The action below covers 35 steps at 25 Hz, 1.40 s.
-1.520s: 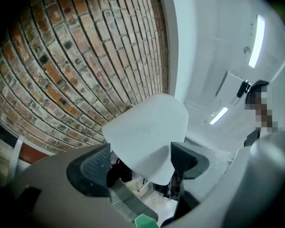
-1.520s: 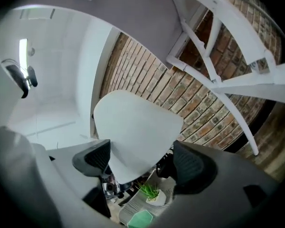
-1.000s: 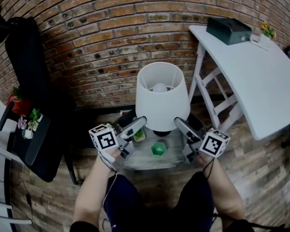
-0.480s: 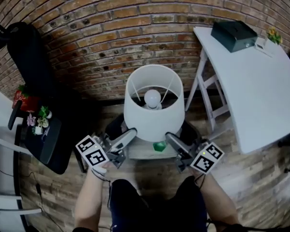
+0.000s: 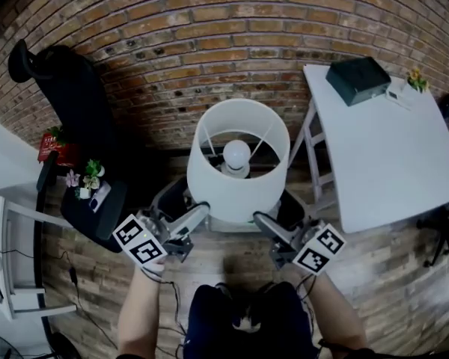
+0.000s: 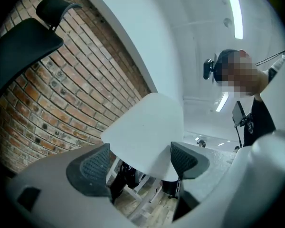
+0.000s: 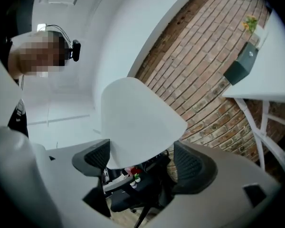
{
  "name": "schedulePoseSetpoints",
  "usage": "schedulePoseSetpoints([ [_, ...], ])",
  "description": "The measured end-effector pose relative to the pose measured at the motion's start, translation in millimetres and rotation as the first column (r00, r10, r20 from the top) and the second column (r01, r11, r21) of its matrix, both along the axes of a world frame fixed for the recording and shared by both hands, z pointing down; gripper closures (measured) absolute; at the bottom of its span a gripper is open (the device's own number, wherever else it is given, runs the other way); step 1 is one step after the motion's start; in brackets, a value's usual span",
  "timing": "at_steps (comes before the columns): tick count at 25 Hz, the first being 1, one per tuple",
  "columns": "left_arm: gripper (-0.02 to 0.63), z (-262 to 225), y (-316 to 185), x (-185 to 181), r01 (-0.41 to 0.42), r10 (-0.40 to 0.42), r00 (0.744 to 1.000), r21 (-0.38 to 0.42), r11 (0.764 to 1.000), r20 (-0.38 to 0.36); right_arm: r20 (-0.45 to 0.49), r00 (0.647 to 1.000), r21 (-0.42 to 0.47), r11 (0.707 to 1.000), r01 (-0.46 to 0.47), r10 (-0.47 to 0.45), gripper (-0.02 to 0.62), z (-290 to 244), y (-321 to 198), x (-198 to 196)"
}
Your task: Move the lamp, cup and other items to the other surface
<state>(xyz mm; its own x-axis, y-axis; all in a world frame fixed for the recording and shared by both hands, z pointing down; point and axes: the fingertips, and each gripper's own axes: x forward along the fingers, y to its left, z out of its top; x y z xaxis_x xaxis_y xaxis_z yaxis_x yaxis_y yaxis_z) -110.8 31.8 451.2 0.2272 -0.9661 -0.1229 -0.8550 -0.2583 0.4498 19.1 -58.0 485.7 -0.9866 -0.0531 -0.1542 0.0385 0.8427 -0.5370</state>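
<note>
The lamp's white shade [image 5: 239,200] fills the middle of the head view, seen from above with its bulb [image 5: 237,155] inside. My left gripper [image 5: 194,217] is at the shade's lower left rim and my right gripper [image 5: 263,223] at its lower right rim. Both have their jaws wide apart. In the left gripper view the shade [image 6: 147,127] sits between the pads of the left gripper [image 6: 137,163]. In the right gripper view the shade [image 7: 133,118] likewise sits in the gap of the right gripper [image 7: 140,158]. The cup and the lamp's base are hidden under the shade.
A white table [image 5: 389,148] stands at the right, carrying a dark box [image 5: 358,79] and a small plant [image 5: 413,81]. A black office chair [image 5: 67,103] and a dark stand with flowers [image 5: 90,193] are at the left. A brick wall runs behind.
The shade has come up towards the head camera and now shows its open top. The small table and green cup seen earlier are now covered by it. Both grippers stay at its sides.
</note>
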Motion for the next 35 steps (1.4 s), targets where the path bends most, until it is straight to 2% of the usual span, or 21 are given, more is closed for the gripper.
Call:
schedulePoseSetpoints([
  [3, 0.216, -50.9, 2.3, 10.4, -0.023, 0.023, 1.0, 0.002, 1.0, -0.017, -0.02, 1.0, 0.012, 1.0, -0.019, 0.02, 0.175, -54.5, 4.3, 12.4],
  [9, 0.216, -151.4, -26.7, 43.5, -0.126, 0.126, 0.992, -0.003, 0.992, -0.025, -0.057, 0.993, 0.049, 0.994, -0.097, 0.1, 0.173, -163.8, -14.0, 51.5],
  [15, 0.216, -205.0, -64.6, 77.2, -0.216, 0.216, 0.976, 0.02, 0.976, -0.001, -0.05, 0.982, 0.093, 0.98, -0.175, 0.18, 0.172, -225.3, -43.0, 89.5],
  [23, 0.216, -204.3, -140.6, 138.5, -0.331, 0.331, 0.944, -0.005, 0.944, 0.018, -0.048, 0.956, 0.089, 0.955, -0.283, 0.288, 0.172, -231.0, -104.5, 154.3],
  [35, 0.216, -175.2, -277.2, 230.7, -0.404, 0.405, 0.913, -0.034, 0.914, 0.044, -0.082, 0.935, 0.072, 0.937, -0.34, 0.346, 0.172, -203.1, -231.2, 247.3],
])
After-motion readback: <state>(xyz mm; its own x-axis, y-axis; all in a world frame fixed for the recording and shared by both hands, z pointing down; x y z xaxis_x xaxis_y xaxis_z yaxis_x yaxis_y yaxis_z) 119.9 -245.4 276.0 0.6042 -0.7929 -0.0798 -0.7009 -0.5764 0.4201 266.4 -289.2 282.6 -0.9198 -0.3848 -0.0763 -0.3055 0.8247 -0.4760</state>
